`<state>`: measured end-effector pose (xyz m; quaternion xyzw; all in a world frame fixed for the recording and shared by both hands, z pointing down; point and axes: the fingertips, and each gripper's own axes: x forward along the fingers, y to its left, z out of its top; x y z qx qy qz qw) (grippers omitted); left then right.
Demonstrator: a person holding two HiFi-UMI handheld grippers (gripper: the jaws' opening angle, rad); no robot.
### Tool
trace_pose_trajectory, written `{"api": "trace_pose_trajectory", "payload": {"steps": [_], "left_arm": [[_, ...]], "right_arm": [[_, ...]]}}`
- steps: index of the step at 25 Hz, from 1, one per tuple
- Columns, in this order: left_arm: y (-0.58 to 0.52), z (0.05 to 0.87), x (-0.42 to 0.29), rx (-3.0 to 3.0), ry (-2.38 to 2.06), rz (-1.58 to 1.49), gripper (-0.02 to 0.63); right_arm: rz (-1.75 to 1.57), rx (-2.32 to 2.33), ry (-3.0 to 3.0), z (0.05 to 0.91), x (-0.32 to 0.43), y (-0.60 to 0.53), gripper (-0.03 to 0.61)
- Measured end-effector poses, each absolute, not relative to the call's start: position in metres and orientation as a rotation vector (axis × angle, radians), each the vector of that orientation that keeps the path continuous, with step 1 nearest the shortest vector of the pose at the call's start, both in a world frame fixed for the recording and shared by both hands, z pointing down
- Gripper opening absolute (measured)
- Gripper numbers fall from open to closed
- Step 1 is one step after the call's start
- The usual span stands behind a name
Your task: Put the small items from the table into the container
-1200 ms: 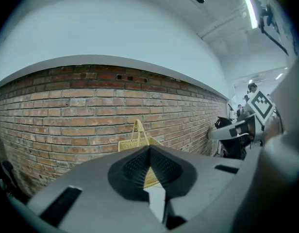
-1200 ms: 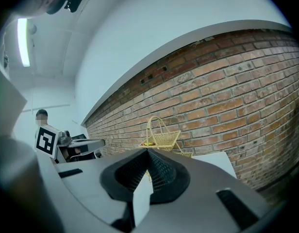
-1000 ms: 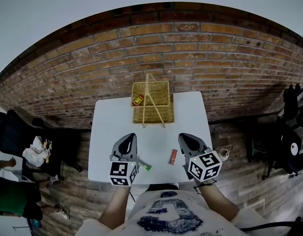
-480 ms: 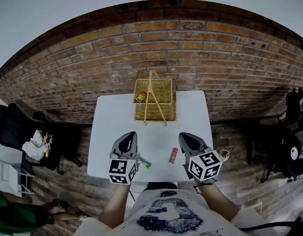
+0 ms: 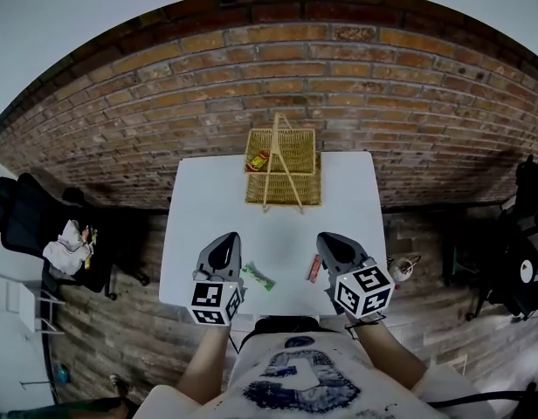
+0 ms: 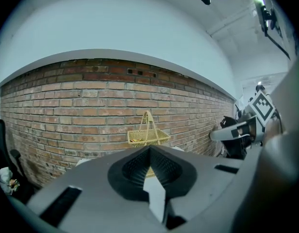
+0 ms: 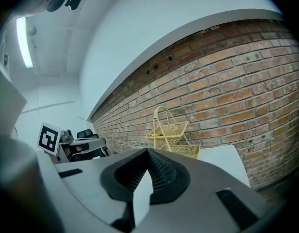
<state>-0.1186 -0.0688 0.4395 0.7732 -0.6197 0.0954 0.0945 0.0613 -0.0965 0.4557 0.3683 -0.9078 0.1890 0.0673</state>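
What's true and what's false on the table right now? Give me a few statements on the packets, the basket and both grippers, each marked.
1. The left gripper and the right gripper both have their jaws shut with nothing between them. True.
2. The green packet is already in the wicker basket. False: it lies on the white table, close to the left gripper.
3. A red packet lies on the table beside the right gripper. True.
4. The basket holds nothing. False: a red and yellow item sits in its upper tier.
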Motion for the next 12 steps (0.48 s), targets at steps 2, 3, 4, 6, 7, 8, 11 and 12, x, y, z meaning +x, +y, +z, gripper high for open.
{"api": "trace_pose_trajectory", "payload": {"steps": [2, 3, 4, 6, 7, 8, 11, 12], "left_arm": [[-0.067, 0.444, -0.129, 2.293, -1.828, 0.284, 0.048], [-0.066, 0.446, -0.135, 2.294, -1.82, 0.282, 0.048], [-0.065, 0.449, -0.141, 2.297, -1.811, 0.281, 0.047], [-0.062, 0.454, -0.153, 2.308, -1.789, 0.28, 0.048], [-0.06, 0.456, -0.159, 2.315, -1.779, 0.282, 0.047], [-0.058, 0.459, -0.166, 2.32, -1.77, 0.286, 0.047], [-0.049, 0.469, -0.186, 2.322, -1.741, 0.302, 0.047], [-0.046, 0.472, -0.193, 2.323, -1.733, 0.309, 0.048]], "right_arm": [[0.578, 1.103, -2.724, 0.461, 0.05, -0.093, 0.02], [0.585, 1.1, -2.722, 0.464, 0.044, -0.091, 0.02], [0.591, 1.098, -2.719, 0.466, 0.037, -0.089, 0.02], [0.593, 1.099, -2.704, 0.472, 0.022, -0.084, 0.02], [0.589, 1.101, -2.693, 0.476, 0.015, -0.08, 0.02], [0.587, 1.103, -2.681, 0.48, 0.008, -0.077, 0.02], [0.597, 1.122, -2.646, 0.49, -0.011, -0.064, 0.02], [0.598, 1.129, -2.635, 0.494, -0.017, -0.06, 0.02]]}}
